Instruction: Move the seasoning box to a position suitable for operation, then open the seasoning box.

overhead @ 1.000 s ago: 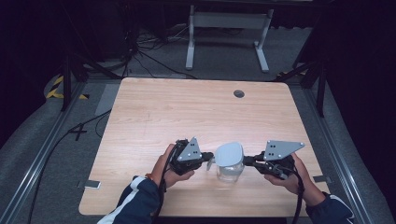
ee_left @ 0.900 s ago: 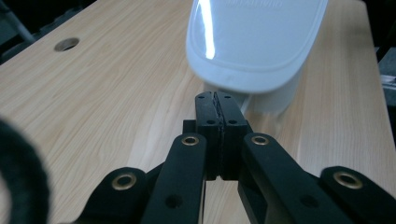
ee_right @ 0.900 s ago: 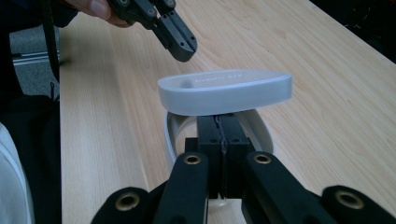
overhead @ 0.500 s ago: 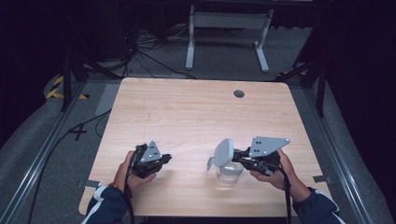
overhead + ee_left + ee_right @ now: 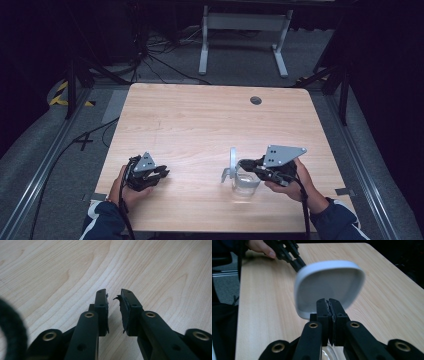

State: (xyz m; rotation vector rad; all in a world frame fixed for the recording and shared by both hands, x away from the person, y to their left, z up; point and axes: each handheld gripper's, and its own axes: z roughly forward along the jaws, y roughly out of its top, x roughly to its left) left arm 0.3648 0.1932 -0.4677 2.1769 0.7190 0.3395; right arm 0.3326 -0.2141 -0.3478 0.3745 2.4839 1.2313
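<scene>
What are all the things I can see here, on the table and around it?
Table: one, light wood, centre of the high view.
Round hole: one, dark, near the table's far edge.
Container: one, clear, on the table's near right part.
Lid: one, white, tipped up on edge above the container.
Metal stand: one, pale grey, on the floor beyond the table.
Cables: several, black, on the floor at far left.
Striped tape: one patch, yellow and black, on the floor at left.
Left claw: one, black, jaws slightly apart and holding nothing, over the table's near left.
Right claw: one, black, jaws together at the lid's edge.
Sleeves: two, dark blue, bottom of the high view.
</scene>
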